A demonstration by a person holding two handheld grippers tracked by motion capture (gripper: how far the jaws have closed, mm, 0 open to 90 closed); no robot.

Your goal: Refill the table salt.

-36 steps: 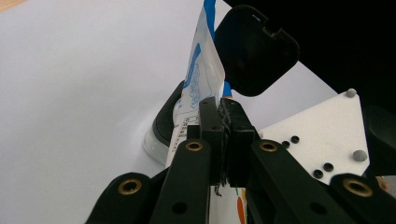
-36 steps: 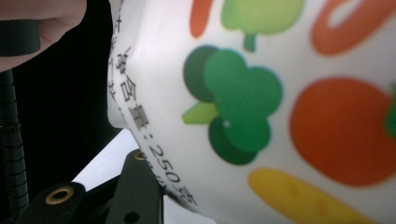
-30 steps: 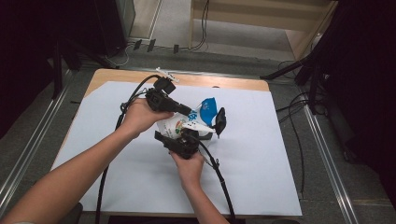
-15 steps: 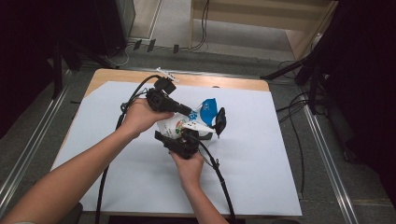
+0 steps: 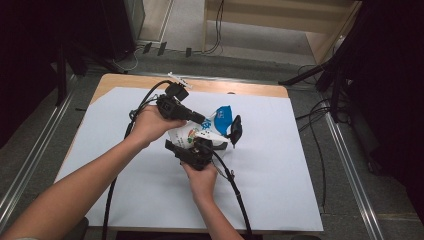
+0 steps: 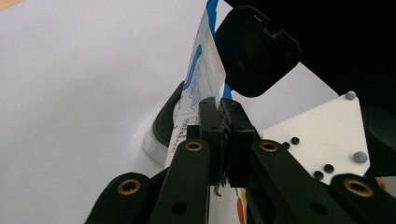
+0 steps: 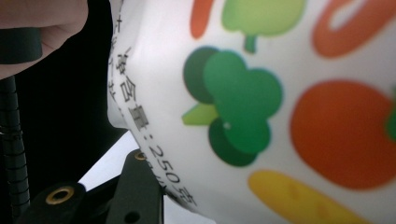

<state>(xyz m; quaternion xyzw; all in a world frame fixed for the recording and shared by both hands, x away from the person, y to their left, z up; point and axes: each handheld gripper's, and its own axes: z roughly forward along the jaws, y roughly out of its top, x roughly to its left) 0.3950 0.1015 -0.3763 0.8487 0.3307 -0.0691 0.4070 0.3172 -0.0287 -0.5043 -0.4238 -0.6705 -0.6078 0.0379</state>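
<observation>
A white pouch printed with vegetables, blue at its top, is held above the white sheet between both grippers. My left gripper comes in from the left and is shut on the pouch's thin side seam; in the left gripper view its fingertips pinch that seam. My right gripper reaches up from below, its jaws on either side of the pouch body and closed on it. One of its black square pads shows past the pouch. The printed pouch face sits close up in the right gripper view.
The white sheet covers a wooden table. Black cables trail from both grippers towards the near edge. A small white object lies at the table's far edge. Dark floor and rails surround the table.
</observation>
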